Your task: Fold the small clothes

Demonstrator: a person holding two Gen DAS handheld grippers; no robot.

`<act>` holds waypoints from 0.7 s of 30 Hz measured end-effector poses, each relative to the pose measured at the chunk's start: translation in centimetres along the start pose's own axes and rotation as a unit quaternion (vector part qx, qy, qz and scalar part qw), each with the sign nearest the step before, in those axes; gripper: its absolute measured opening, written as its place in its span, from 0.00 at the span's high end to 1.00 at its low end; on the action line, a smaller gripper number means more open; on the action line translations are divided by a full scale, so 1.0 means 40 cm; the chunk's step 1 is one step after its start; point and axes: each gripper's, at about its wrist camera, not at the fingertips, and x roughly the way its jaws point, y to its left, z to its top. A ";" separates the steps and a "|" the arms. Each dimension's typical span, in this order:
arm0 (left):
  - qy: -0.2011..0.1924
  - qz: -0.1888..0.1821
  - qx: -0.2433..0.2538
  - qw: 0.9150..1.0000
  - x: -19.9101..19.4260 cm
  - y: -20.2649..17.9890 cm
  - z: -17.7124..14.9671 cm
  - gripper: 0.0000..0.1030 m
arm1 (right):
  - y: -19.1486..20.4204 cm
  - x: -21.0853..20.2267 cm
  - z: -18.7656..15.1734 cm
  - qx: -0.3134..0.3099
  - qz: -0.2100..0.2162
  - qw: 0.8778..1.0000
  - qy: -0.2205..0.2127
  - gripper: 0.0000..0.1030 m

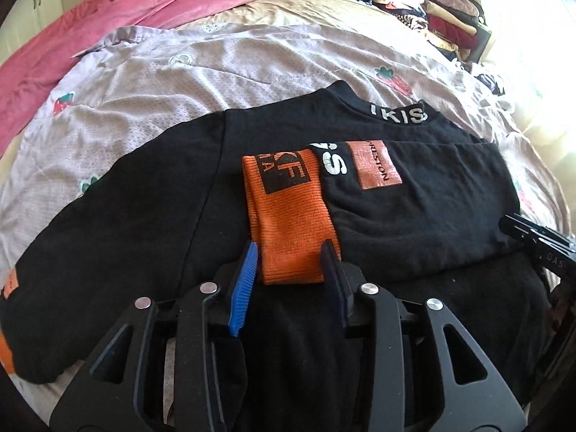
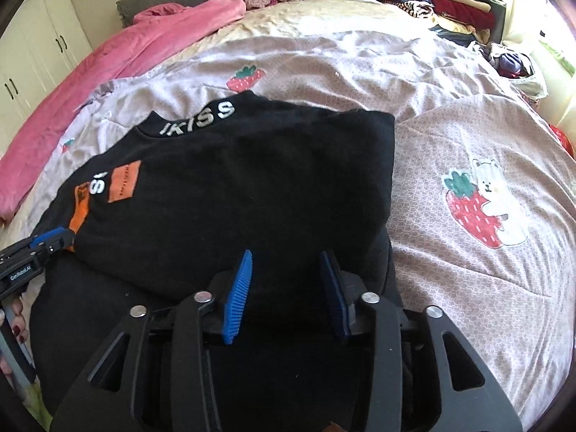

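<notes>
A black sweatshirt (image 1: 280,136) with white collar lettering lies flat on the bed; it also shows in the right wrist view (image 2: 252,180). Its right sleeve is folded across the chest, and the orange cuff (image 1: 291,216) lies in the middle. My left gripper (image 1: 291,252) is open, its blue pads on either side of the cuff's near end without closing on it. My right gripper (image 2: 286,262) is open over the folded right side of the sweatshirt, holding nothing. The left sleeve (image 1: 72,252) lies spread out to the left.
The bed has a pink strawberry-print cover (image 2: 468,165). A pink blanket (image 1: 90,36) lies at the far left. Piles of clothes (image 1: 424,7) sit at the far right corner. White cupboards (image 2: 28,64) stand beyond the bed on the left.
</notes>
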 end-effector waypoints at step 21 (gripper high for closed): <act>-0.008 -0.014 0.014 1.000 -0.087 0.003 -0.043 0.19 | 0.047 -0.154 -0.012 0.005 -0.020 0.997 -0.078 0.06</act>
